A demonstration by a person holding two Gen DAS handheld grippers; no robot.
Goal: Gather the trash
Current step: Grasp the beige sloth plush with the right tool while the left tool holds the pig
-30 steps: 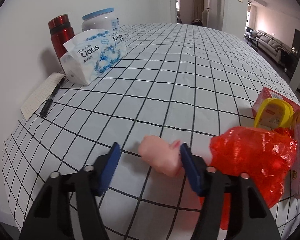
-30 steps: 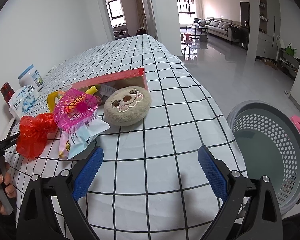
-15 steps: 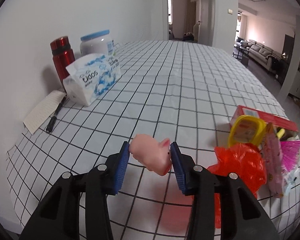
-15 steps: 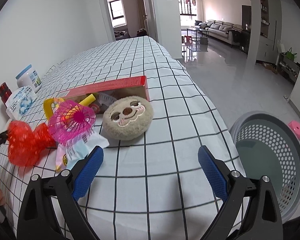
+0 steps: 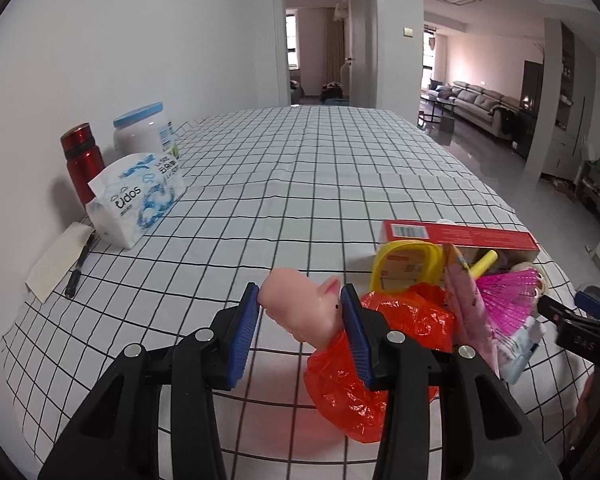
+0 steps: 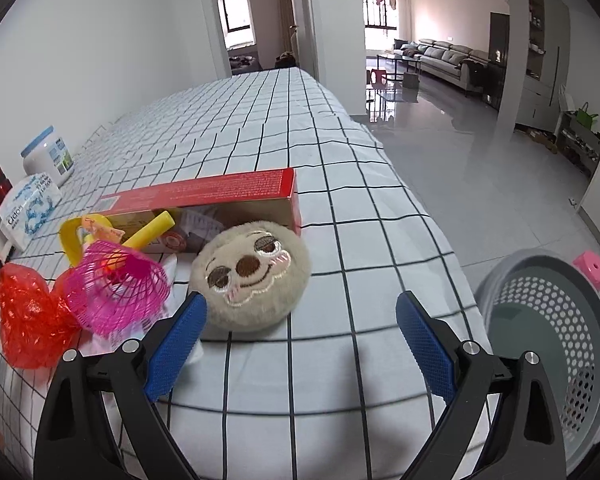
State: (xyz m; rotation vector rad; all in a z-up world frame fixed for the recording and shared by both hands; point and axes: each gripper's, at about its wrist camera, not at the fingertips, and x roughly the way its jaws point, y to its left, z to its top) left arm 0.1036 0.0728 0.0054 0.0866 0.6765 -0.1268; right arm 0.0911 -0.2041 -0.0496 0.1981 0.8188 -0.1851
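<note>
Pink rubber pig toy lifted above the checked tablecloth, snout pointing left (ear and eye facing right), crumpled red plastic bag just behind it, grey perforated basket on the floor beside the table

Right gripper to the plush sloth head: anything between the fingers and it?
Nothing visible. The right gripper is open, with only bare checked tablecloth between its fingers and the plush sloth head. The pink mesh toy sits just left of the plush, close to the left finger.
</note>
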